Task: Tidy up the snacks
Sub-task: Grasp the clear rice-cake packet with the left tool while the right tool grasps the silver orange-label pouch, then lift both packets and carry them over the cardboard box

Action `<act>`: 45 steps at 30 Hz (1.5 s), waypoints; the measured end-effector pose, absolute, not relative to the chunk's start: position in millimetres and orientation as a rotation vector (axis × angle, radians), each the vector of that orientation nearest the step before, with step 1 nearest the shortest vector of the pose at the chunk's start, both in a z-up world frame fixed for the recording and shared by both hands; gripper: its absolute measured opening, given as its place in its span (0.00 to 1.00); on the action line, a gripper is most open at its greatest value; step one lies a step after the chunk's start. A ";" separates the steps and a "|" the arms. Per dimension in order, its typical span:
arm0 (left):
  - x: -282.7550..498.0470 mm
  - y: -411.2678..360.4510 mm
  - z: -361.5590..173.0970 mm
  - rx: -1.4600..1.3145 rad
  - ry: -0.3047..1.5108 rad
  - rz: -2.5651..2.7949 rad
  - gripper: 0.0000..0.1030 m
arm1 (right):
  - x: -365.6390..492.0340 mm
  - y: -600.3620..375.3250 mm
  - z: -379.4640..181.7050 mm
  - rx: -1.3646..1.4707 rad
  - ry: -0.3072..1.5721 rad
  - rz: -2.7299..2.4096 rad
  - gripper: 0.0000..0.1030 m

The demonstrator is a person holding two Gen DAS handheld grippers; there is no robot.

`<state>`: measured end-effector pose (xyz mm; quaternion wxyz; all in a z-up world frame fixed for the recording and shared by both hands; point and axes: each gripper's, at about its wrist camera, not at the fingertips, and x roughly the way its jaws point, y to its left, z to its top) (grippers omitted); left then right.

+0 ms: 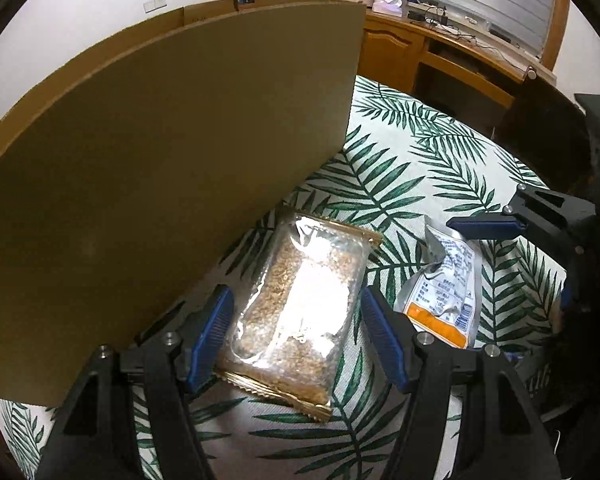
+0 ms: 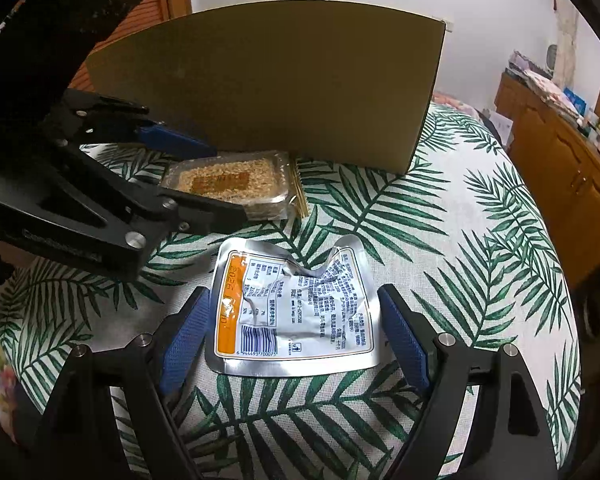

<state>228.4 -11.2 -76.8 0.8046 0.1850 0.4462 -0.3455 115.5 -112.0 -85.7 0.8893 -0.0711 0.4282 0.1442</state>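
A clear packet of brown crumbly snack (image 1: 296, 312) lies flat on the leaf-print tablecloth (image 1: 420, 168), close against a tall cardboard box (image 1: 160, 200). My left gripper (image 1: 298, 336) is open and straddles this packet, its blue pads close beside the long edges. To its right lies a crumpled silver pouch (image 2: 292, 308) with an orange stripe and a barcode. My right gripper (image 2: 294, 340) is open around the pouch, with a gap on each side. In the right wrist view the left gripper (image 2: 220, 180) reaches in from the left over the clear packet (image 2: 228, 180).
The cardboard box (image 2: 280, 88) stands upright at the back of the table and blocks the way behind both snacks. A wooden desk (image 1: 440, 52) with clutter runs along the far wall. Tablecloth (image 2: 440, 240) lies bare to the right of the pouch.
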 end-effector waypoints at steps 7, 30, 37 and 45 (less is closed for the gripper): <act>228.7 -9.7 -81.2 0.388 0.966 -0.714 0.65 | 115.2 -110.5 -85.3 -0.147 0.888 0.297 0.83; 189.1 21.3 -53.9 0.240 0.880 -0.640 0.45 | 117.3 -110.4 -85.3 -0.151 0.894 0.295 0.83; 167.2 35.8 -43.5 0.165 0.845 -0.587 0.45 | 117.7 -109.7 -83.9 -0.154 0.895 0.314 0.82; 157.5 45.7 -34.1 0.140 0.817 -0.567 0.45 | 111.9 -109.6 -67.6 -0.134 0.853 0.325 0.81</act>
